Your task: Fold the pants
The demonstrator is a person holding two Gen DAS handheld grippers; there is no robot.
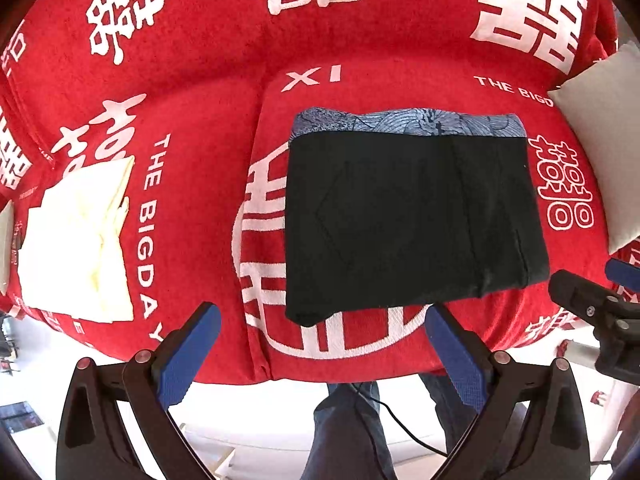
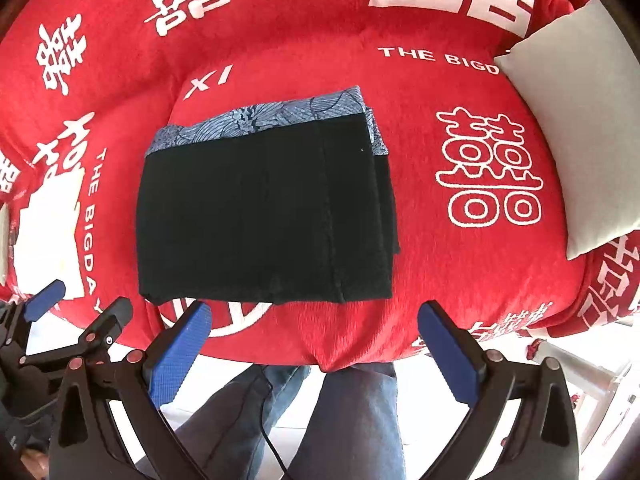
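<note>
Nearest our cameras are our own two tools: the left gripper [image 1: 320, 344] and the right gripper [image 2: 314, 340] both hang with jaws spread wide and nothing between the blue pads, each pointing down over the near edge of the red blanket [image 1: 200, 92]. Below them, past that edge, we see the legs [image 2: 352, 412] of the person holding us, in blue trousers. Working from the biggest thing down: the blanket, printed with white characters, covers the whole surface ahead of both tools. On it, just beyond our fingertips and centred ahead of the left gripper, lie the pants [image 1: 412, 216], a dark, flat, squarish bundle with a patterned blue band along its far edge and stacked layers showing on its right side. We judge the folding essentially done: the bundle looks compact and tidy, and neither tool touches it. What may remain, if anything, is a last smoothing or moving it aside. A grey cushion [image 2: 576, 128] sits far right of the right gripper, well apart from the pants. A pale folded cloth [image 1: 80, 240] lies well to the left of the left gripper. We see no containers.
</note>
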